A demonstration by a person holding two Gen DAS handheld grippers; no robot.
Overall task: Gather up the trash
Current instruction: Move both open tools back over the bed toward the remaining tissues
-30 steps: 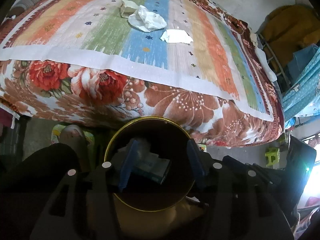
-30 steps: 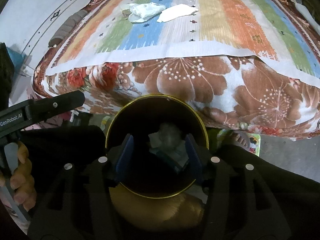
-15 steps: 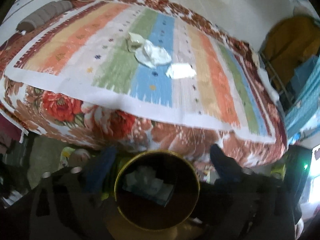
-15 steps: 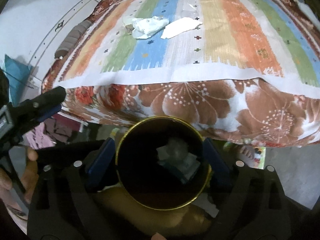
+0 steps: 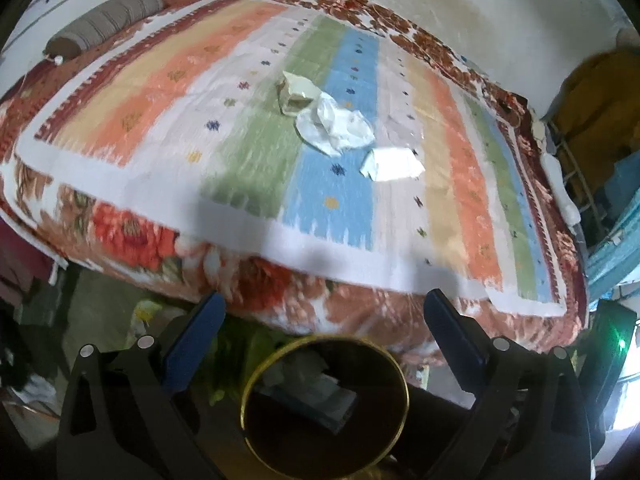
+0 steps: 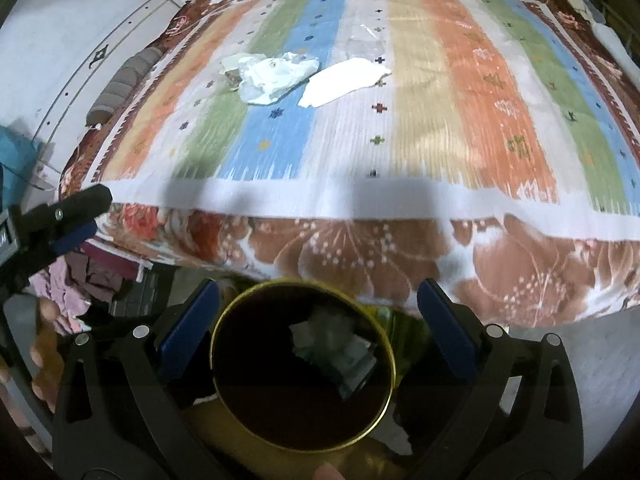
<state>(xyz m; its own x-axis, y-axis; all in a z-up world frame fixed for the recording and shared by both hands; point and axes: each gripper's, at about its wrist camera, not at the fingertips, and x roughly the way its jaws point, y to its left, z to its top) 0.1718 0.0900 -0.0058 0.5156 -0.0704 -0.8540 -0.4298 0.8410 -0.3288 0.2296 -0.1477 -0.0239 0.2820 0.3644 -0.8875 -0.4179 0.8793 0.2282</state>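
Observation:
A gold-rimmed round bin (image 5: 325, 400) (image 6: 303, 364) stands on the floor below the bed edge, with crumpled paper and packaging inside. My left gripper (image 5: 320, 312) and right gripper (image 6: 316, 300) are both open and empty above it. On the striped bedspread lie a crumpled white tissue (image 5: 334, 126) (image 6: 272, 74), a cream paper wad (image 5: 296, 90) behind it, and a flat white paper (image 5: 392, 164) (image 6: 344, 80). The left gripper also shows at the left edge of the right wrist view (image 6: 60, 224).
The bed (image 5: 120, 236) with a floral blanket fills the view. A brown bolster (image 5: 104, 24) lies at its far left. A yellow garment and rack (image 5: 592, 92) stand right. Clothes (image 6: 96, 276) lie on the floor at left.
Both grippers opened wide and rose away from the bin. The views now tilt up over the bed, and the trash they held lies in the bin.

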